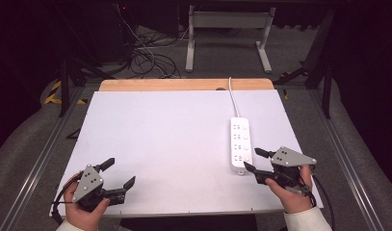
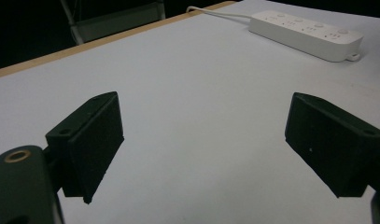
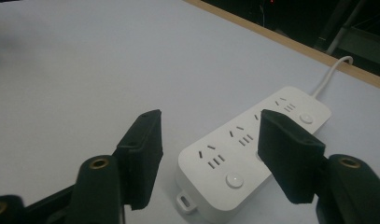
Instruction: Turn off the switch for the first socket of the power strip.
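Observation:
A white power strip [image 1: 241, 144] lies on the white table top [image 1: 169, 144] at the right, its cord running to the far edge. My right gripper [image 1: 251, 160] is open at the strip's near end, its jaws standing either side of that end of the power strip [image 3: 253, 144] without touching it. The right gripper [image 3: 208, 154] holds nothing. My left gripper [image 1: 119, 172] is open near the table's front left corner, over bare table. In the left gripper view the left gripper [image 2: 201, 140] frames empty surface, with the power strip [image 2: 306, 35] far off at the upper right.
A strip of bare wood [image 1: 184, 84] edges the table's far side. Beyond it are a white metal frame [image 1: 227, 29] and cables [image 1: 145, 57] on the floor. Grey rails [image 1: 347, 154] run along both sides of the table.

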